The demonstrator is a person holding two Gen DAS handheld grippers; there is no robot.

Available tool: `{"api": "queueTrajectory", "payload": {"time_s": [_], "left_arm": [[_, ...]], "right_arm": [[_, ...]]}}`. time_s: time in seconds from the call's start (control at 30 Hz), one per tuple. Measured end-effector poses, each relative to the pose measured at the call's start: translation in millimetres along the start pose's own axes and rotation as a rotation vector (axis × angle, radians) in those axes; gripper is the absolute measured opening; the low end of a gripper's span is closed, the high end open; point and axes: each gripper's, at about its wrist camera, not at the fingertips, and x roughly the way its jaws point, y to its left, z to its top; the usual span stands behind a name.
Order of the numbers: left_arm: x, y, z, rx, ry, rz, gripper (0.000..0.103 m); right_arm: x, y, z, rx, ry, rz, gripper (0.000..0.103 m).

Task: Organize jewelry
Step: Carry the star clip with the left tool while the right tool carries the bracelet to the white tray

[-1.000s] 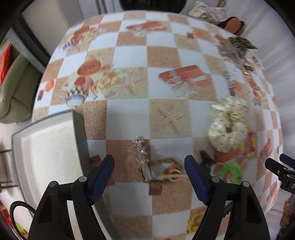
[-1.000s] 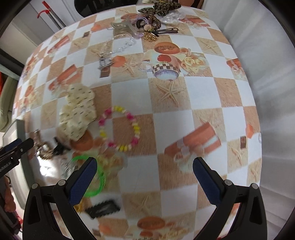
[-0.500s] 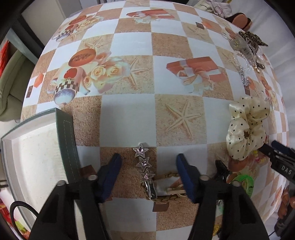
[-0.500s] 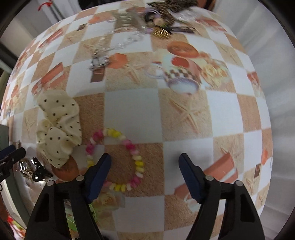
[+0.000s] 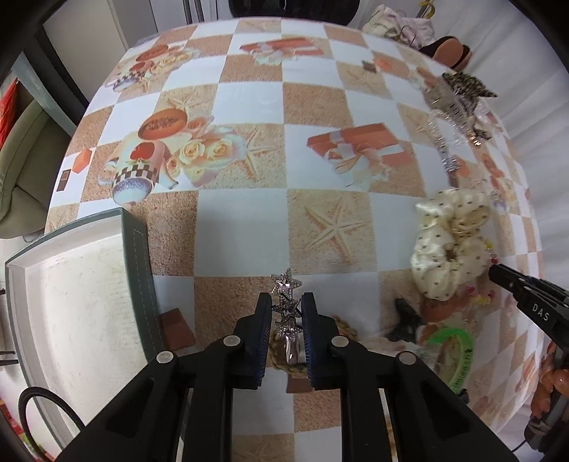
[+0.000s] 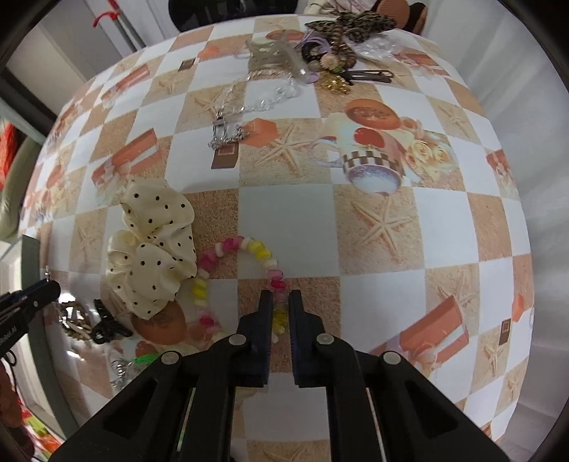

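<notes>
My left gripper (image 5: 286, 302) is shut on a silver star hair clip (image 5: 286, 284) that lies on the checked tablecloth; its front star sticks out past the fingertips. An open grey jewelry box (image 5: 137, 270) with a white lining sits just left of it. My right gripper (image 6: 281, 302) is shut on the pink and yellow bead bracelet (image 6: 231, 245), gripping its right side on the table. A cream polka-dot scrunchie (image 6: 153, 245) lies left of the bracelet and shows in the left wrist view (image 5: 448, 245) too.
A black claw clip (image 6: 106, 325), a gold braided piece (image 6: 76, 321) and a green bangle (image 5: 458, 350) lie near the table's front. A silver chain (image 6: 249, 103), a leopard bow (image 6: 350, 23) and several hair clips (image 6: 366, 75) lie at the far edge.
Both grippers moved forward and down and closed: the left onto the star hair clip, the right onto the bead bracelet.
</notes>
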Motion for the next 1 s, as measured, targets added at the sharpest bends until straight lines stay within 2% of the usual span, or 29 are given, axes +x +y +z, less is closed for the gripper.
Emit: {"api": "queueTrajectory", "payload": {"time_s": [0.23,0.33,0.57,0.83,1.0], "left_arm": [[-30,-5,-16,0.001,-0.058,-0.033,0.021],[-46,6,-26,-0.001,-0.073,-0.043,0.021],[-73,18,-53,-0.007,-0.096,-0.057,0.021],[-98,39,-74,-0.059,-0.126,-0.081,0.021],[-113,69,-86,-0.114,-0.158,-0.072,0.021]], "right_arm": [[-27,-14,-14,0.023,-0.035,0.037,0.009],[-34,-14,-11,0.034,-0.041,0.047,0.009],[-60,-16,-38,0.04,-0.053,0.064,0.01],[-88,13,-47,-0.016,-0.067,0.108,0.009],[-102,54,-46,-0.085,-0.075,0.161,0.01]]}}
